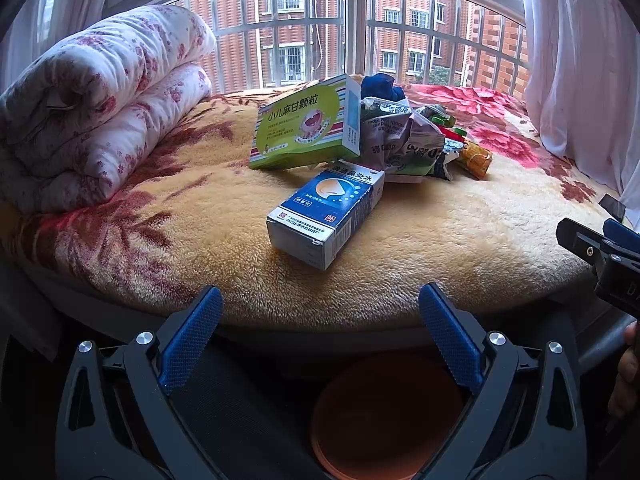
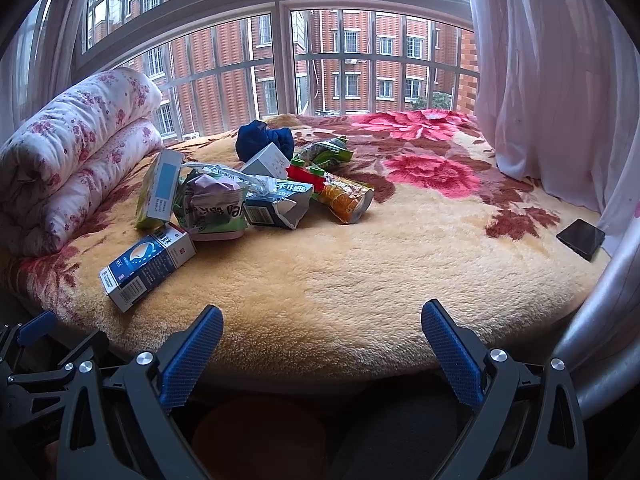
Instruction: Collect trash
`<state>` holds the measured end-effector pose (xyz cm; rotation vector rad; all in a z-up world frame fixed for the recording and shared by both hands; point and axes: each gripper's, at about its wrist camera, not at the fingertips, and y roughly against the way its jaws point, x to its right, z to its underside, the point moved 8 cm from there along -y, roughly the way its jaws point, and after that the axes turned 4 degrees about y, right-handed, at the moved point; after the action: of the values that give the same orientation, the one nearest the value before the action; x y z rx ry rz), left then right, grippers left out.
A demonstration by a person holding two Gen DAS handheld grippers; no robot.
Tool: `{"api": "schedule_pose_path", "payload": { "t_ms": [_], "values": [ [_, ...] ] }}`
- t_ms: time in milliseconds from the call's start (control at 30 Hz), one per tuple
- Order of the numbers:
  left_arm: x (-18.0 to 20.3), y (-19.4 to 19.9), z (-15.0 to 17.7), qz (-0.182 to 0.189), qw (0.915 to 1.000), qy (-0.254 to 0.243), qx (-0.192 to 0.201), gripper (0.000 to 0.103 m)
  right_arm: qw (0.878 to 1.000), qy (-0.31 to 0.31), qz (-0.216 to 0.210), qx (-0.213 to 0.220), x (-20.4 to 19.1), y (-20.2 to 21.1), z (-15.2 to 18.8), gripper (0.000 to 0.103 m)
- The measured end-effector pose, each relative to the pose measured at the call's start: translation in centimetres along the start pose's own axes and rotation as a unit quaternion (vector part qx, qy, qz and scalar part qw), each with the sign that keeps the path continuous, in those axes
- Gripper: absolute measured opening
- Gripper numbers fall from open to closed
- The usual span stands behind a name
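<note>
A pile of trash lies on a fluffy blanket by the window. A blue medicine box lies nearest, also in the right wrist view. A green box leans behind it, seen edge-on in the right wrist view. Crumpled snack bags and an orange wrapper lie beside it. My left gripper is open and empty, short of the blanket's front edge. My right gripper is open and empty too. An orange bin sits below the left gripper.
A rolled floral quilt lies at the left. A blue cloth sits behind the pile. A black phone lies at the blanket's right edge near the white curtain. A grey metal tube runs at the right.
</note>
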<state>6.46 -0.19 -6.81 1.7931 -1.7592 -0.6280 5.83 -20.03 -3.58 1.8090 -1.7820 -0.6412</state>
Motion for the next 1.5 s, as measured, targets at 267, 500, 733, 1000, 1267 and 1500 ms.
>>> {"api": "schedule_pose_path", "payload": {
  "t_ms": [267,500,733,1000,1267,1500],
  "values": [
    [-0.1,-0.4,0.1,-0.001,1.0,-0.005,-0.003,0.096,1.0,-0.002,0.0,-0.002,0.2,-0.1,0.1,0.098],
    [-0.9,-1.0,-0.8,0.006,0.9999,-0.01,0.0,0.096,1.0,0.001,0.004,-0.006,0.3,-0.5,0.1,0.098],
    [-1.7,-3.1,-3.1,0.034,0.9988,-0.029,-0.017,0.096,1.0,0.0,0.009,-0.013,0.6,-1.4,0.0,0.098],
    [-1.3,-7.4,-5.3,0.073,0.9934,-0.073,-0.051,0.096,1.0,-0.001,0.008,-0.028,0.6,-3.3,0.1,0.098],
    [0.1,-11.2,-5.1,0.104,0.9861,-0.097,-0.085,0.096,0.999,-0.004,0.008,-0.043,0.6,-4.9,-0.1,0.098],
    [0.3,-12.3,-5.2,0.098,0.9873,-0.097,-0.079,0.095,0.999,-0.004,0.008,-0.05,0.4,-5.5,0.0,0.098]
  ]
}}
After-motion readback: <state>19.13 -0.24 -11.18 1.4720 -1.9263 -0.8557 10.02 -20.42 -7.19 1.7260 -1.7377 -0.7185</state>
